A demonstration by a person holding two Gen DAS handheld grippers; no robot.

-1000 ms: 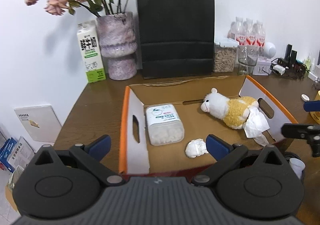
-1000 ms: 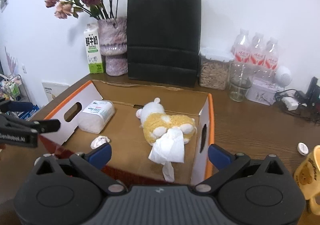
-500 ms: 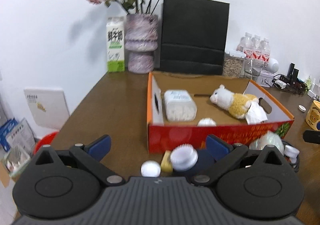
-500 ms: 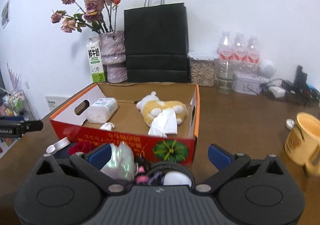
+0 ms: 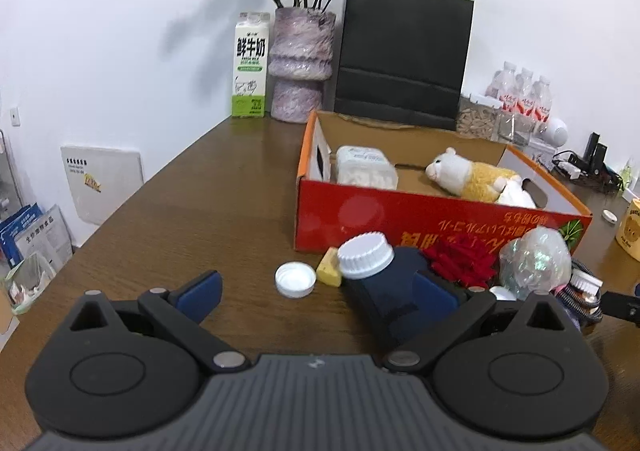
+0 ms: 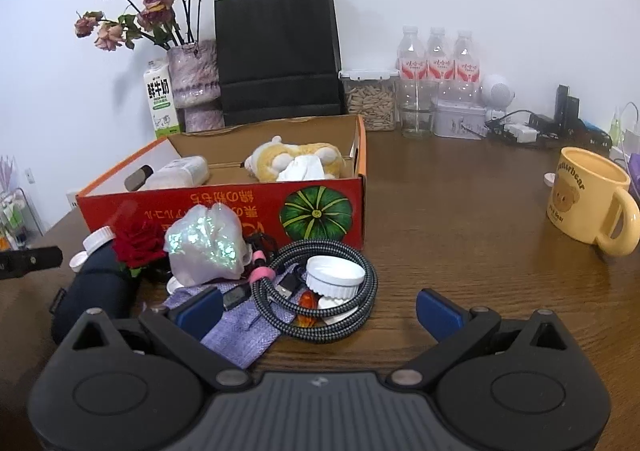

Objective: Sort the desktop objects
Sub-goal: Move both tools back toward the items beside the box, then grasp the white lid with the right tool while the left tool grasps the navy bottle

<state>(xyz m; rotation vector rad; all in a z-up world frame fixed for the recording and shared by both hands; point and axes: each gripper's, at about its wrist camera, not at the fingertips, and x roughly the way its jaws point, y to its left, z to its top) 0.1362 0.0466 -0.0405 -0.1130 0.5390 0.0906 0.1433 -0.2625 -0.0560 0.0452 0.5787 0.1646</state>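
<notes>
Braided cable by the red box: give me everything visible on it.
The cable has a grey-and-black woven jacket, is coiled in loose loops and lies flat on the table before the box. A pink band cinches it at the left. A white lid sits inside the coil, whose left part overlaps a purple cloth.

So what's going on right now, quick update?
Both grippers open, holding nothing: left, right. Toy and tub in box. Clutter pile in front, cable topmost.

A braided cable (image 6: pixel 320 315) coils around a white lid (image 6: pixel 335 275) before the red box (image 6: pixel 224 207).
</notes>
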